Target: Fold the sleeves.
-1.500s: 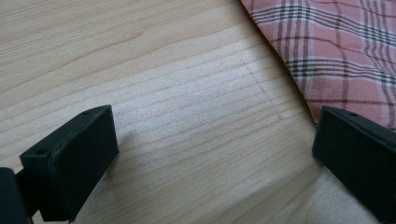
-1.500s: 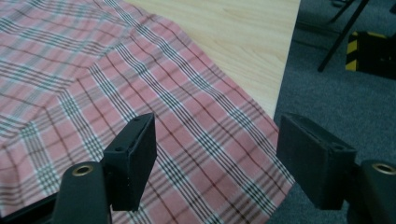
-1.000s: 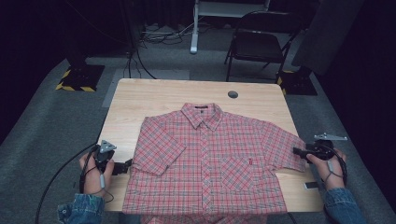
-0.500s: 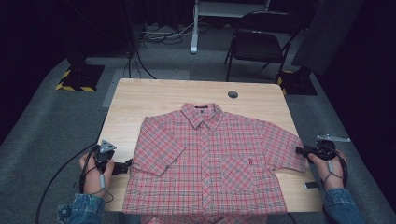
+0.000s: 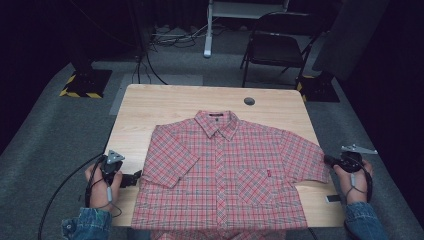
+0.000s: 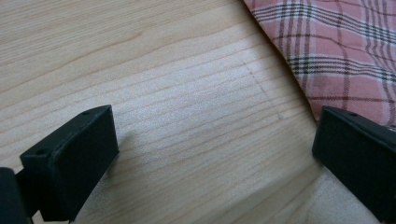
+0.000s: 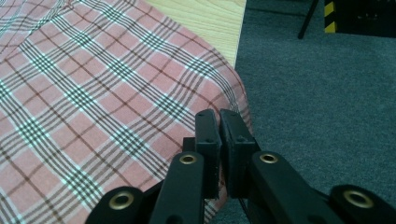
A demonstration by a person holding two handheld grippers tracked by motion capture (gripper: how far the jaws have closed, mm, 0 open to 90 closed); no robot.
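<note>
A red plaid shirt (image 5: 225, 175) lies face up and spread flat on the table (image 5: 165, 102), collar toward the far edge, hem hanging a little over the near edge, its two short sleeves reaching toward the left and right edges.

The right gripper (image 7: 218, 122) sits at the right edge, where the sleeve end droops past the table. Its jaws have just been closing and now stand nearly together on the sleeve hem. From the right gripper view I judge that they pinch only the very edge of the cloth, if they hold it at all; the fabric between them is hard to make out. That is the first risk: a thin bite on a loose hem could slip free as soon as the sleeve is pulled, leaving it fallen back crooked.

The left gripper (image 5: 131, 178) rests near the left edge with its jaws spread wide over bare wood, the other sleeve just beside one jaw and not between them. If the right side lifts while this side holds nothing, the whole shirt could drag across the smooth table and lose its flat lay, or slide farther over the near edge.
</note>
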